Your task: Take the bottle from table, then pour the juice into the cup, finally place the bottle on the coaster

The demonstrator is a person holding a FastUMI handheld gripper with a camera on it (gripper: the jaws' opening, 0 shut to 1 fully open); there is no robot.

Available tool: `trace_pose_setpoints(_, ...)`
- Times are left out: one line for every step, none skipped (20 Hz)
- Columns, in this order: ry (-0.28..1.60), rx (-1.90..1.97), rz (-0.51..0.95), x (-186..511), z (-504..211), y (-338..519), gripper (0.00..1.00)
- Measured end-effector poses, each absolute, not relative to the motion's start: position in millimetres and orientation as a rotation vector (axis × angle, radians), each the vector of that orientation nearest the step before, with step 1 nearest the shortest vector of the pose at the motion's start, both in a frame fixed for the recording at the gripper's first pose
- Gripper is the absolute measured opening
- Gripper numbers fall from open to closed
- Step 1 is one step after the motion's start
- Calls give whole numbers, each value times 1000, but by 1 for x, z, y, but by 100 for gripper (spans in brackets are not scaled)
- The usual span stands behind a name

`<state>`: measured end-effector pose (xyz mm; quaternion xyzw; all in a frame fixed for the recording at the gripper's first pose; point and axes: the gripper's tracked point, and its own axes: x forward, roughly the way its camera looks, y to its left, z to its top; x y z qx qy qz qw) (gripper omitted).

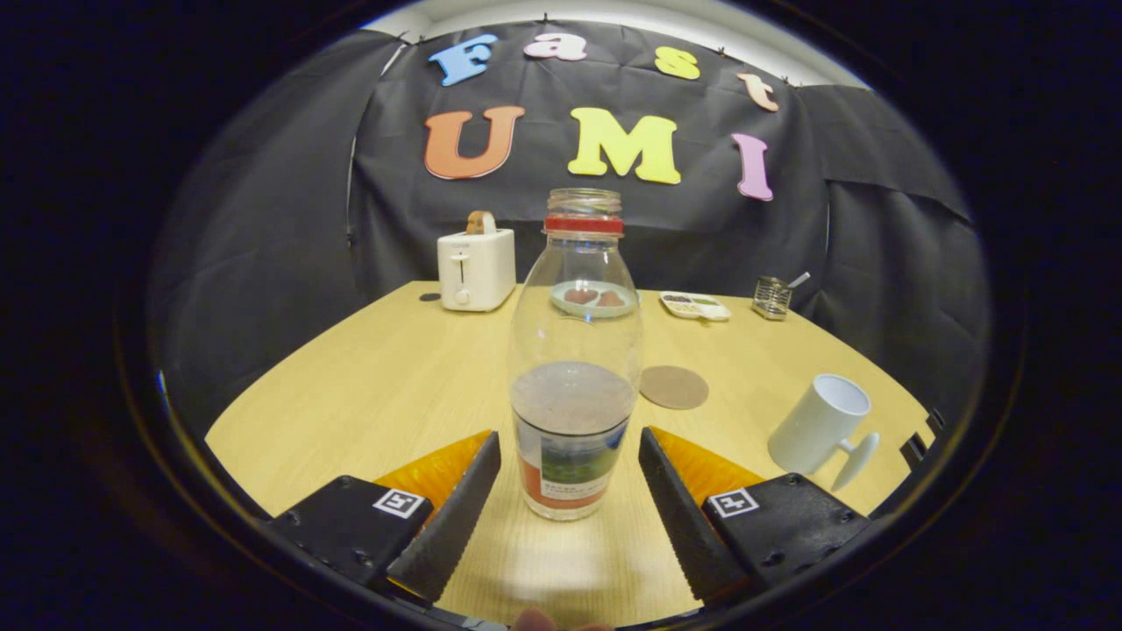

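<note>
1. Fingers of my gripper (570, 456) sit nearest the cam, spread wide, one each side of the bottle (574, 377), w/ a gap on both sides; nothing pressed yet.
2. Bottle stands upright on the table (386, 386), between the fingertips, base just ahead of them. Clear body, red ring at the neck, no cap on as far as I can tell. Liquid fills roughly the lower third; label wraps the bottom.
3. Handling, my guess: looks like glass or hard clear plastic, so stiff, smooth, prob slippery. Light-ish w/ that little juice, but the weight sits low, so stable when upright. Open mouth means any tilt on pickup could spill.
4. Where I'd grip: on the straight lower body around the label / liquid line, where walls are parallel. Not the tapering shoulder, pads could slide up.
5. Cup (820, 425) is to the right, tilted in this lens, handle toward me. Coaster (673, 387) lies just beyond the bottle, right of it, apart from both.
</note>
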<state>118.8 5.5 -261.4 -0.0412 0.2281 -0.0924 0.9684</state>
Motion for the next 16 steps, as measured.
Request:
trace_pose_setpoints(460,-87,-192,122,-260,3,100)
trace_pose_setpoints(458,-93,-198,125,-259,2,100)
trace_pose_setpoints(460,-97,-201,128,-259,0,100)
trace_pose_setpoints(461,-100,-201,130,-259,0,100)
trace_pose_setpoints(462,-99,-197,132,-259,1,100)
trace_pose_setpoints(461,-101,-193,133,-259,2,99)
trace_pose_setpoints(461,-107,-192,134,-258,3,95)
trace_pose_setpoints(461,-114,-191,135,-257,3,92)
trace_pose_setpoints(464,-120,-194,136,-256,4,88)
trace_pose_setpoints(472,-120,-195,136,-257,3,85)
trace_pose_setpoints(479,-114,-190,136,-255,6,84)
trace_pose_setpoints(481,-104,-191,134,-252,7,83)
trace_pose_setpoints(475,-93,-193,132,-245,7,82)
trace_pose_setpoints(469,-73,-191,131,-239,8,80)
trace_pose_setpoints(463,-47,-181,132,-233,10,80)
trace_pose_setpoints(453,-18,-170,130,-224,12,79)
